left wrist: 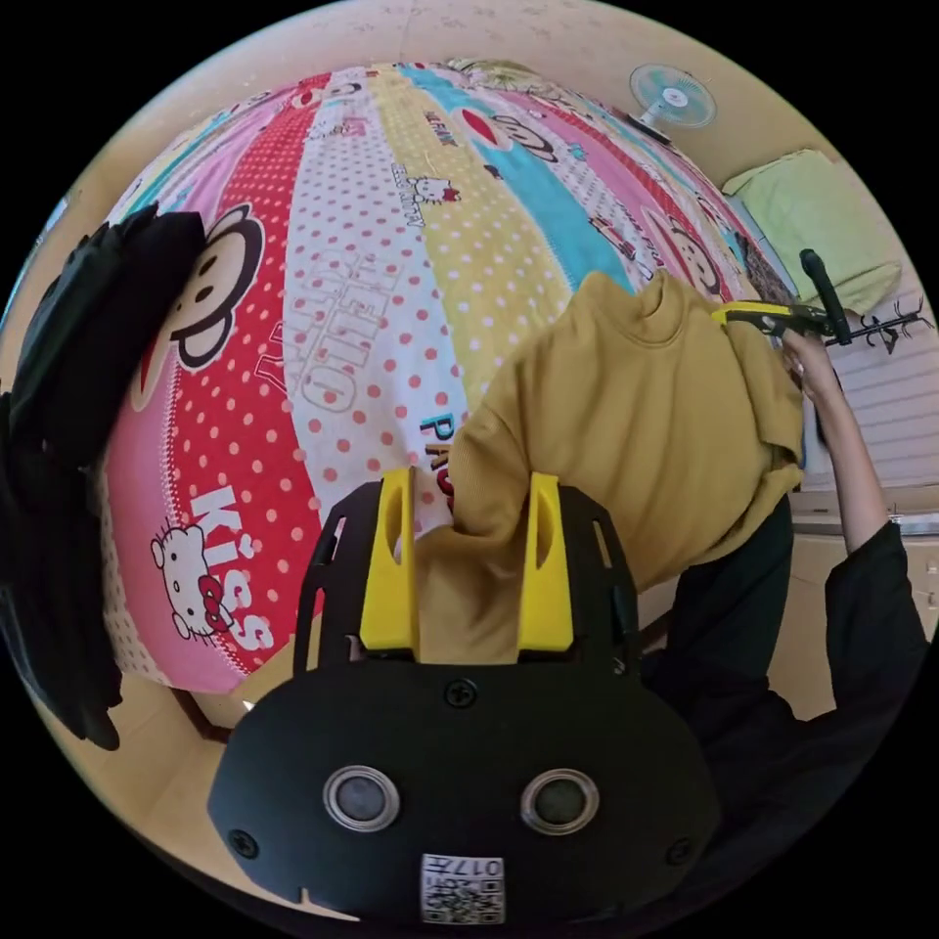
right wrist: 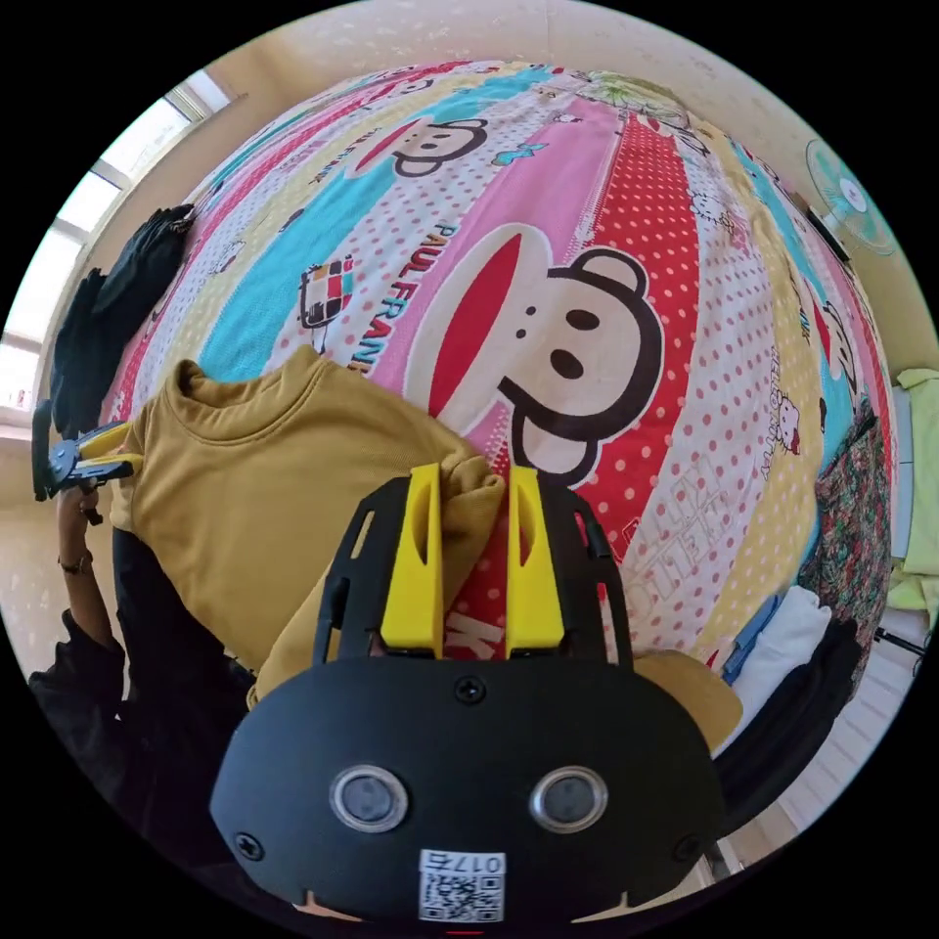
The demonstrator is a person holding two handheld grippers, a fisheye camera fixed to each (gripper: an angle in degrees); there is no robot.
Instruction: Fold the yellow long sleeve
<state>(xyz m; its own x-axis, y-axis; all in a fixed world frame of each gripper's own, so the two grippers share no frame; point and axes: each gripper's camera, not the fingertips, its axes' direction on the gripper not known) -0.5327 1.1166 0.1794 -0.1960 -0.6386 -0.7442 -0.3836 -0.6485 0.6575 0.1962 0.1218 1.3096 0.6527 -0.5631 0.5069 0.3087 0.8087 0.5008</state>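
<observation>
The mustard-yellow long-sleeve shirt (left wrist: 626,430) hangs lifted over the bed, collar up, stretched between both grippers. In the left gripper view my left gripper (left wrist: 469,484) is shut on a thick bunch of its fabric, which fills the space between the yellow jaws. At the far right of that view, my right gripper (left wrist: 758,315) holds the shirt's other shoulder in a person's hand. Seen from the right gripper view, the shirt (right wrist: 254,479) spreads to the left, and my right gripper (right wrist: 472,479) pinches its edge at the jaw tips. The left gripper (right wrist: 122,452) grips the far shoulder.
A bed with a bright cartoon cover (left wrist: 352,293) lies under the shirt. Black clothes (left wrist: 88,391) are piled at one edge, and more garments (right wrist: 841,509) at another. A fan (left wrist: 675,98), a green cloth (left wrist: 812,215) and a window (right wrist: 127,147) line the walls. The person's dark sleeve (left wrist: 871,626) is close.
</observation>
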